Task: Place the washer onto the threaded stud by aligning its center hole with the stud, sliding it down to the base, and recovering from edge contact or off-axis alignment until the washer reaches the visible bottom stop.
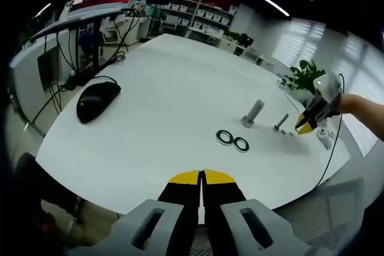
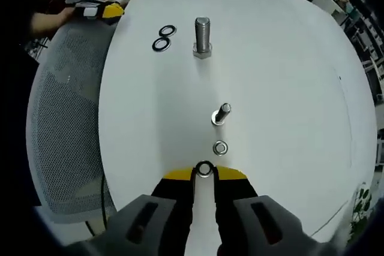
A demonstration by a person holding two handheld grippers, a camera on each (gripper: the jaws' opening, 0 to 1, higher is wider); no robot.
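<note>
In the right gripper view, the right tongs (image 2: 204, 174) are pinching a small silver washer (image 2: 204, 169) between their yellow tips, holding it just above the white surface (image 2: 282, 82). A second silver washer (image 2: 220, 147) is lying flat just ahead of it, and beyond that the small threaded stud (image 2: 221, 114) is standing upright. Farther on, a larger bolt (image 2: 202, 38) is standing on its head, with two black rings (image 2: 163, 38) lying beside it. The left tongs (image 2: 111, 10) are showing at the upper left, off the surface's edge, over a mesh chair back (image 2: 66, 124).

The left gripper view is adding what the other lacks: the left tongs (image 1: 201, 177) are sitting with their jaws shut together on nothing, a black mouse (image 1: 96, 99) is resting on the surface (image 1: 168, 88), and a potted plant (image 1: 303, 76) is standing behind. There the right tongs (image 1: 304, 127) are hovering near the stud (image 1: 280, 123), the washer too small to make out.
</note>
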